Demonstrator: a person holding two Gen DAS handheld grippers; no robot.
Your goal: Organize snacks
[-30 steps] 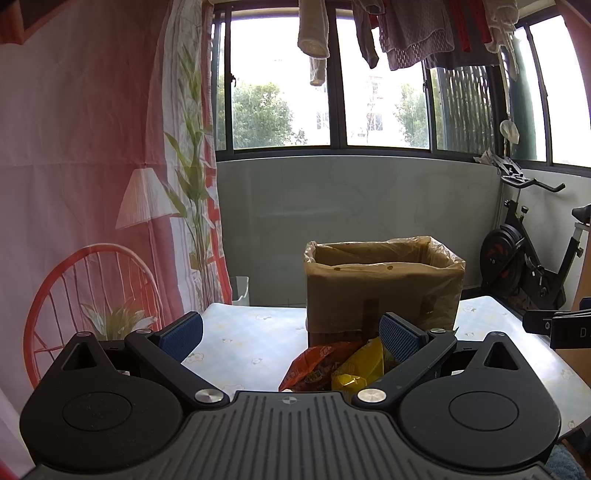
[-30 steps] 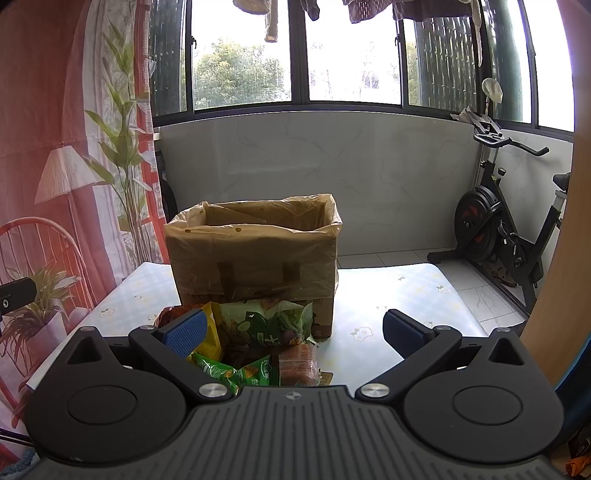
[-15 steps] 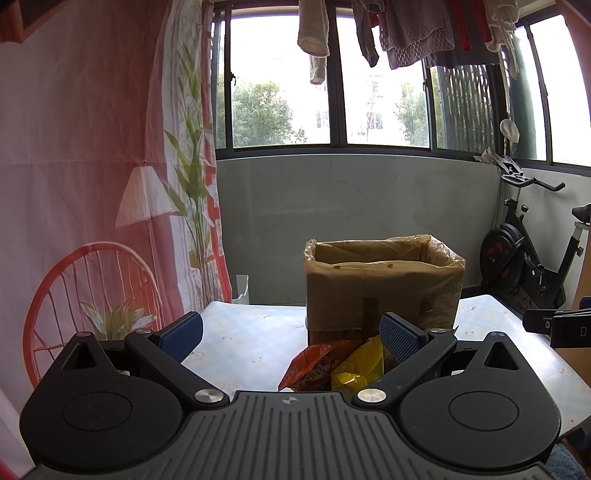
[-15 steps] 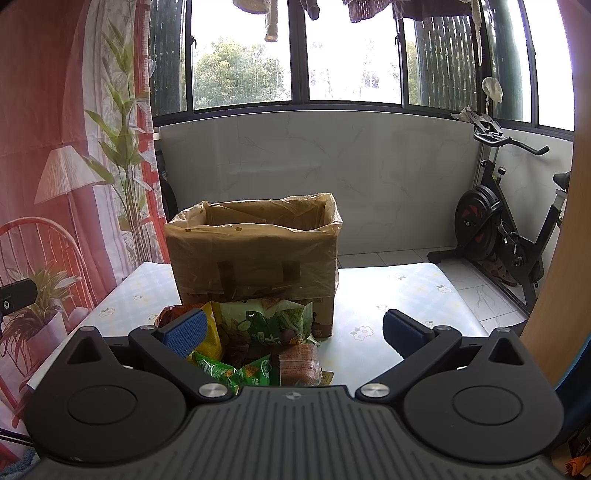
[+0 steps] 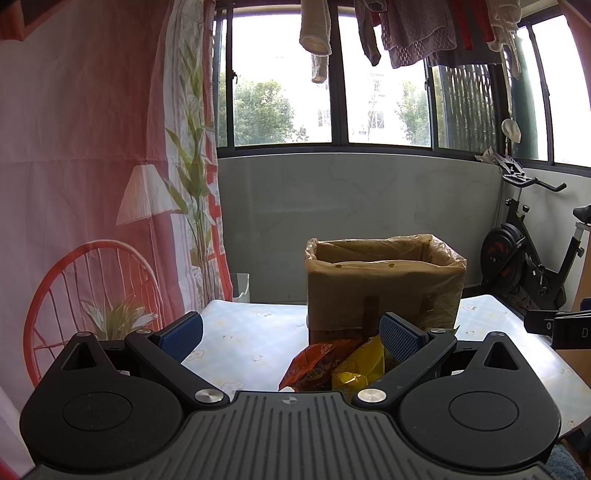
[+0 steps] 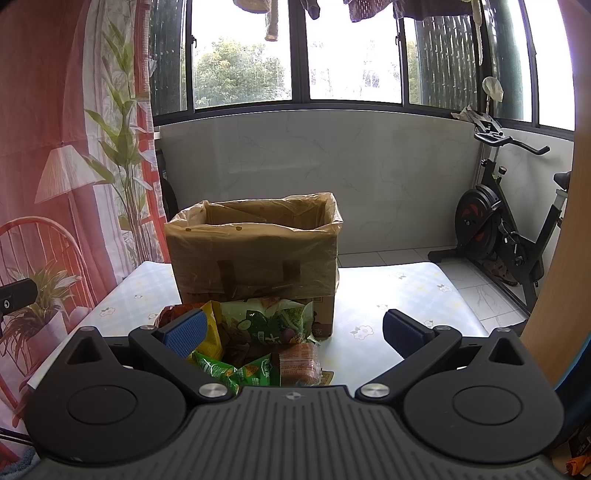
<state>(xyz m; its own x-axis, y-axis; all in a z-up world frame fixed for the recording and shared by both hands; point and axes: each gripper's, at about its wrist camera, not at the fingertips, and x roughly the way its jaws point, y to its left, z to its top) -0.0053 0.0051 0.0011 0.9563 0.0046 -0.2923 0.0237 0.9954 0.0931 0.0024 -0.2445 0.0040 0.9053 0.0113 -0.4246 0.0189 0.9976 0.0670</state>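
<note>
Both the left gripper (image 5: 291, 330) and right gripper (image 6: 293, 330) hover spread and empty, low in frame, facing the snack packets (image 6: 255, 339) heaped before the plastic-lined cardboard box (image 6: 255, 251), centre, probably their destination.

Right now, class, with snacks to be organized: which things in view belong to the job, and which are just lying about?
Belong to the job:
box
green bag
yellow bag
orange bag
brown pack
left gripper, open
right gripper, open

Just lying about:
exercise bike
curtain
hanging laundry
</note>
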